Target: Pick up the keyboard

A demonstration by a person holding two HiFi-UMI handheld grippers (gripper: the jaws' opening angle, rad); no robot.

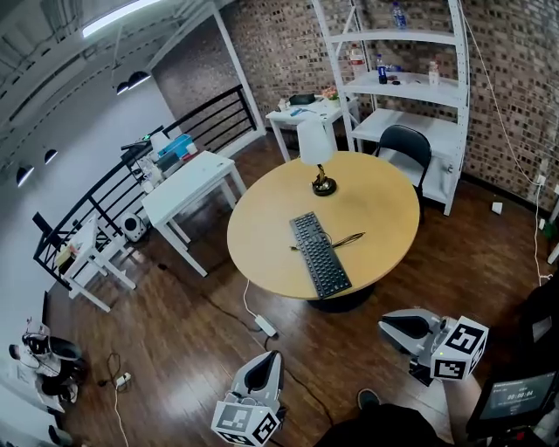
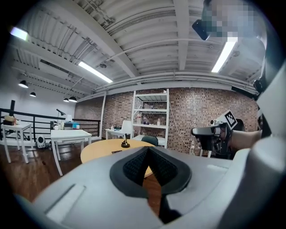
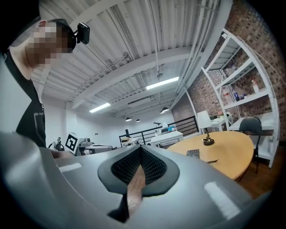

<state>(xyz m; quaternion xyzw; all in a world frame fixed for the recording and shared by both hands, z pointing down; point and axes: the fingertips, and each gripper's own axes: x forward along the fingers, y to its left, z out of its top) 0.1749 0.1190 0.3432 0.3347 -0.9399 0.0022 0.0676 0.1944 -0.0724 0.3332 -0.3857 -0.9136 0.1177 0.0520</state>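
Head view overlooks table (image 1: 376, 209); gripper views face it.

A lamp (image 1: 318, 161) stands near the round surface's (image 1: 376, 218) far edge; a black chair (image 1: 407, 144) sits behind that surface, a white desk (image 1: 192, 179) to its left

Floor (image 1: 192, 340): dark wood planks. Far wall (image 1: 288, 44): brick. Round desk (image 1: 262, 236): wood top, centre of room, carrying a lamp (image 1: 316, 144). Behind it: black chair (image 1: 403, 144) and white shelf (image 1: 410, 37). At left: white desk (image 1: 188, 183) beside black railing (image 1: 210, 118). Ceiling tube light (image 1: 122, 16): lit.
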